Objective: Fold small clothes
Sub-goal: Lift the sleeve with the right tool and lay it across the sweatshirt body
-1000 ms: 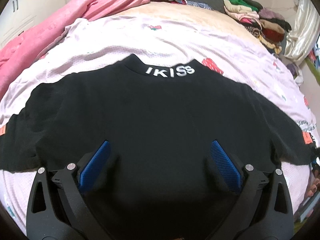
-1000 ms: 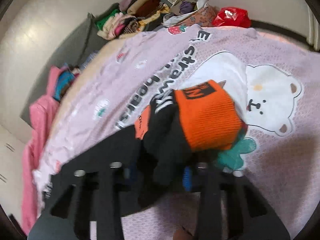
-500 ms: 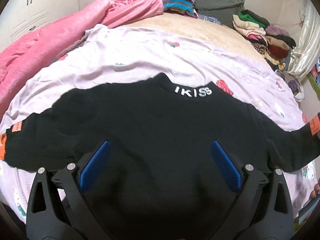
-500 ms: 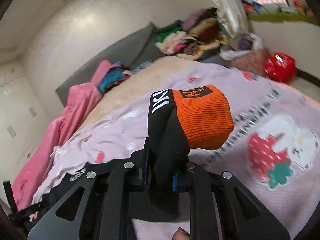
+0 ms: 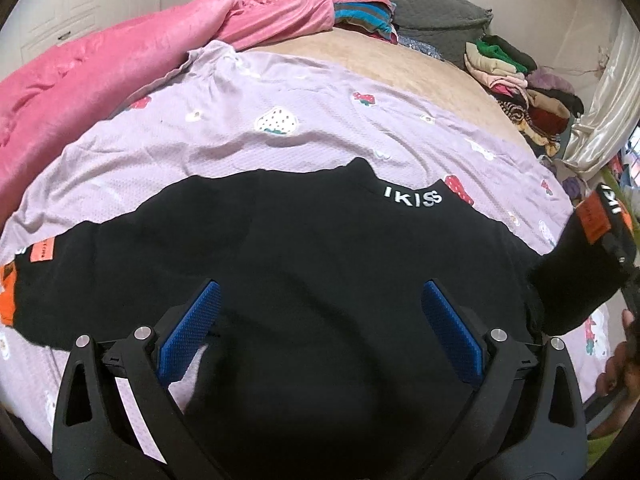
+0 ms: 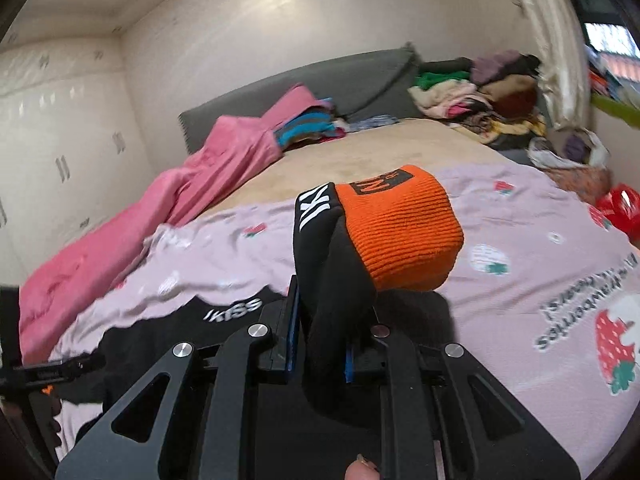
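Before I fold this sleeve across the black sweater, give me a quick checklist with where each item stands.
1. Right gripper shut on the sleeve: ok.
2. Orange cuff clear of the pads, sticking out beyond them: ok.
3. Sweater body lying flat on the lilac sheet, collar away from the camera: ok.
4. Left gripper open over the body, holding nothing: ok.
5. Other sleeve spread out flat: ok.
6. Hem straight: cannot tell, hidden under the left gripper.
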A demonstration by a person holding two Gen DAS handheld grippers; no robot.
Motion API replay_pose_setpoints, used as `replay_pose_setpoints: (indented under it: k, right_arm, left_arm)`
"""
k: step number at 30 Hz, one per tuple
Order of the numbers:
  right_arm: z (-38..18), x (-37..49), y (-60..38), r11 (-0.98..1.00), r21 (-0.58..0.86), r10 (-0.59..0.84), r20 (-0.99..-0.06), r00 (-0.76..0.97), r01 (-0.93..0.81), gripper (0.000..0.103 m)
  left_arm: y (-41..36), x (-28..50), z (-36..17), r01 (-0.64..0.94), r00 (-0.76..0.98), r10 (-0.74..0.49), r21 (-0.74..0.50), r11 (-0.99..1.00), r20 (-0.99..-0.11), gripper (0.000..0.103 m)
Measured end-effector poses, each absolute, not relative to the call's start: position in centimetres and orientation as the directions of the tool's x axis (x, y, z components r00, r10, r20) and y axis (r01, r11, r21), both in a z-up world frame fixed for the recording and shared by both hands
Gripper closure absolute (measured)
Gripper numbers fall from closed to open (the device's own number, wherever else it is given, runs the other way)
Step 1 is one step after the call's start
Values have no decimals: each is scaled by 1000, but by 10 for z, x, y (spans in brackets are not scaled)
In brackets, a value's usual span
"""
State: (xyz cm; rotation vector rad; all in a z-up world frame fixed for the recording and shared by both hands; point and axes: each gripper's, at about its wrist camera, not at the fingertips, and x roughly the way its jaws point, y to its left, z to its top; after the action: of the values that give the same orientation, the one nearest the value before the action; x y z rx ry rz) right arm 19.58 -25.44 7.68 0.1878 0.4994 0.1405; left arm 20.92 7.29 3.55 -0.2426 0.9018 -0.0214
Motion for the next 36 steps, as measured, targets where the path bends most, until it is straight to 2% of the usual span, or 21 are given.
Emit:
replay_pose_setpoints:
  k: [13, 18, 19, 22, 24, 26, 32, 35, 36]
  right_arm:
    - [39, 214, -127, 965, 34, 236, -557, 797, -262, 86]
    - [16, 217, -93, 950, 29, 265, -603, 752, -312, 84]
    - [11, 216, -85, 944, 24, 274, -611, 742, -328, 82]
    - [4, 208, -69, 924, 20, 312, -618, 721, -382, 52]
    - [2, 198, -61, 909, 3, 330, -617, 714, -417, 46]
    - [0, 188, -53, 883, 12, 371, -631, 681, -470, 33]
    - [3, 154, -64, 830, 112, 479, -643, 598, -546, 23]
    - [8, 146, -82, 842, 125, 472, -641, 605, -525, 23]
    - [11, 144, -92, 854, 118, 456, -637, 621, -506, 23]
  left_arm:
    - [111, 221, 18, -49, 615, -356, -485, 873, -704, 9]
    - [126, 223, 12, -48, 616, -432, -579, 814, -659, 9]
    - [129, 223, 10, -46, 615, -442, -589, 807, -654, 9]
    - [134, 224, 5, -40, 608, -469, -615, 788, -641, 9]
    - [137, 226, -1, -46, 599, -492, -641, 766, -631, 9]
    - [139, 227, -9, -53, 586, -517, -665, 745, -625, 9]
    - [126, 227, -22, -22, 532, -570, -683, 730, -626, 14]
    - [112, 229, -29, -2, 492, -596, -686, 728, -634, 38]
    - [106, 230, -32, 1, 478, -604, -687, 727, -638, 41]
